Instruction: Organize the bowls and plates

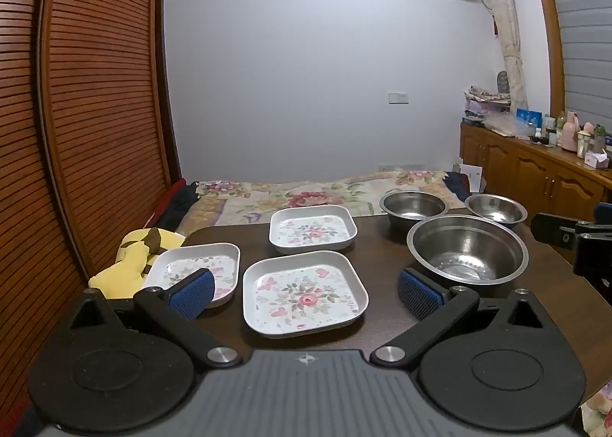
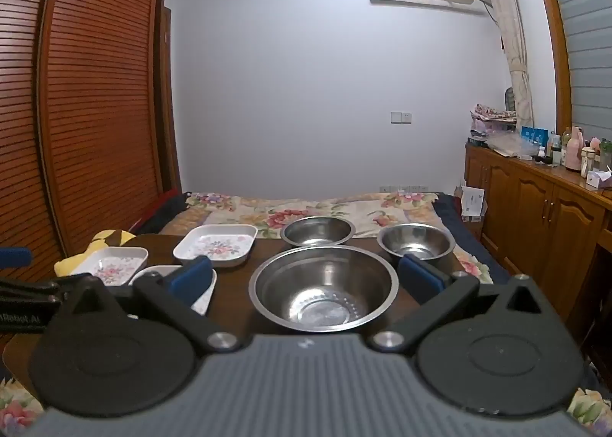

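Note:
Three square floral plates lie apart on the dark table (image 1: 382, 257): a near plate (image 1: 304, 293), a left plate (image 1: 199, 272) and a far plate (image 1: 311, 228). To their right stand three steel bowls: a large bowl (image 1: 466, 249), a medium bowl (image 1: 413, 205) and a small bowl (image 1: 495, 209). My left gripper (image 1: 306, 293) hovers open over the near plate, holding nothing. My right gripper (image 2: 306, 278) is open and empty above the large bowl (image 2: 323, 288), with the medium bowl (image 2: 317, 230) and small bowl (image 2: 415, 242) beyond. The right wrist view also shows the far plate (image 2: 216, 244) and left plate (image 2: 114, 265).
A yellow soft toy (image 1: 130, 265) lies at the table's left edge. A bed with a floral cover (image 1: 306, 196) runs behind the table. A slatted wardrobe (image 1: 95, 112) stands to the left and a wooden cabinet (image 1: 535, 173) crowded with bottles to the right.

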Demonstrator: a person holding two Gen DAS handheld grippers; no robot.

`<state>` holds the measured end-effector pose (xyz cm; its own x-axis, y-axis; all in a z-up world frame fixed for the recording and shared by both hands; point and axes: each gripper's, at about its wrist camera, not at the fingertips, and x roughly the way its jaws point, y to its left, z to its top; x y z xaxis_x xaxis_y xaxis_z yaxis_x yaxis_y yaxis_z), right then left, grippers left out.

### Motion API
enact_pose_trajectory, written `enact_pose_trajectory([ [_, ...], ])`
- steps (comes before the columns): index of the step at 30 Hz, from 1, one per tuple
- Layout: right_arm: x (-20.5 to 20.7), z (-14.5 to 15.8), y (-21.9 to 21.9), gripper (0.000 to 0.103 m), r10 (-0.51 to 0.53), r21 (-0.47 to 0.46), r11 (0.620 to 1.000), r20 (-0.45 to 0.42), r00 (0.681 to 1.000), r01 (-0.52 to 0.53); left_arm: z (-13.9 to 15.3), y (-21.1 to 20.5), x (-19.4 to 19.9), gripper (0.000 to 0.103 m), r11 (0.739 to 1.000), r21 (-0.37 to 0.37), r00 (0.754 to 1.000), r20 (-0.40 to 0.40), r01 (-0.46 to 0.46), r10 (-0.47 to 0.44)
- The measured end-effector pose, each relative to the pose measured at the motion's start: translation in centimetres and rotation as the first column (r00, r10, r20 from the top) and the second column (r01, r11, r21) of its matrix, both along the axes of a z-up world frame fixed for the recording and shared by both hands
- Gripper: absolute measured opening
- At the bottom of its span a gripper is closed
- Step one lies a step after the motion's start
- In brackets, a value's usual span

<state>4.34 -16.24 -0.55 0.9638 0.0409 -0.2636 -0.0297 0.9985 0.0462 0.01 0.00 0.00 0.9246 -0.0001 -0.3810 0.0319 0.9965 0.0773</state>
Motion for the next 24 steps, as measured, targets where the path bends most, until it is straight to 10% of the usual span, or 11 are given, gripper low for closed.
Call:
enact_pose_trajectory([
  [24,-0.35,0.22,-0.11,0.103,-0.001,-0.003,1.000,0.011,1.000,0.001,0.66,0.73,0.01,0.103,1.000,-0.003,1.000,0.015,0.001,-0.001],
])
